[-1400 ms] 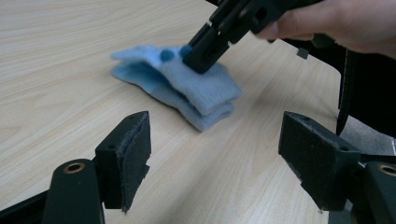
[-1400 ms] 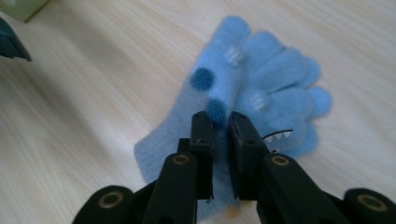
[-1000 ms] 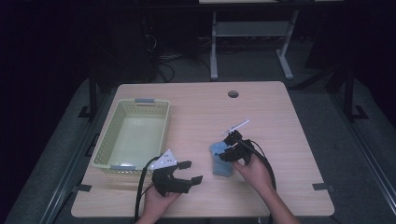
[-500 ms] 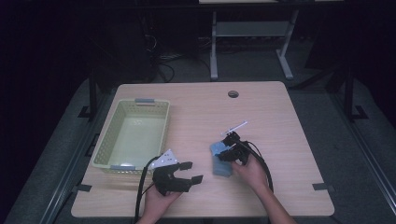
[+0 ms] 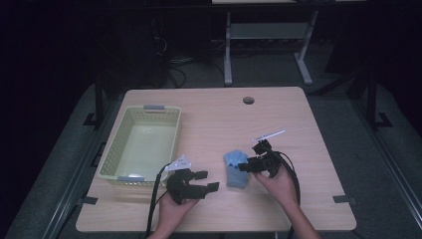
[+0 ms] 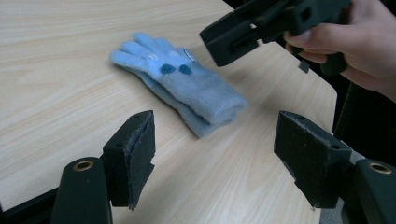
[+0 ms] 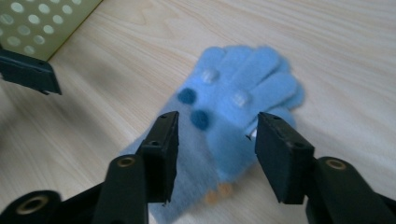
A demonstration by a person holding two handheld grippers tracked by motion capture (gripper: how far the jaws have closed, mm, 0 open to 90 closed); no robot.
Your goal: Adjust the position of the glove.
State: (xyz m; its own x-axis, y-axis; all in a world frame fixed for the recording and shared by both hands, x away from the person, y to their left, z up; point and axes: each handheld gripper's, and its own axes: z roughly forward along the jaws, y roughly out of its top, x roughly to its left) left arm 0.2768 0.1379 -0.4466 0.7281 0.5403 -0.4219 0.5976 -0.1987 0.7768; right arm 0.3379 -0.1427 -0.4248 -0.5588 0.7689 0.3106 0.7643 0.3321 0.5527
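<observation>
On counter, near edge: blue glove (image 5: 236, 169) lies flat, fingers pointing away from the person, cuff toward them; sits between the two hand-held grippers, right of the basket and apart from it.
Glove detail: light-blue knit w/ dark-blue dots and pale studs on the back (image 7: 219, 116); looks like two layers stacked in left gripper view (image 6: 187, 88).
Right hand-held gripper (image 5: 244, 167): at glove's right edge in high view; jaws have just been opening, now released. In right gripper view the pads (image 7: 163, 149) stand either side of the glove's cuff half, not pressing on it; glove rests on the wood.
Right hand (image 5: 278, 181): wraps the grip, forearm coming in from bottom; cable loops off to the right.
Left hand-held gripper (image 5: 199, 180): near front edge, left of glove and apart from it; jaws spread wide, nothing between them. Left gripper view looks along its pads (image 6: 133, 158) at the glove farther off, w/ the right gripper over the glove's far side.
Left hand (image 5: 174, 211): holds the grip from below; cable trails back toward the person.
Basket (image 5: 112, 159): pale yellow-green, perforated walls, on counter's left half; corner shows in right gripper view (image 7: 42, 23).
Counter (image 5: 209, 114): light wood top, round hole near far edge.
</observation>
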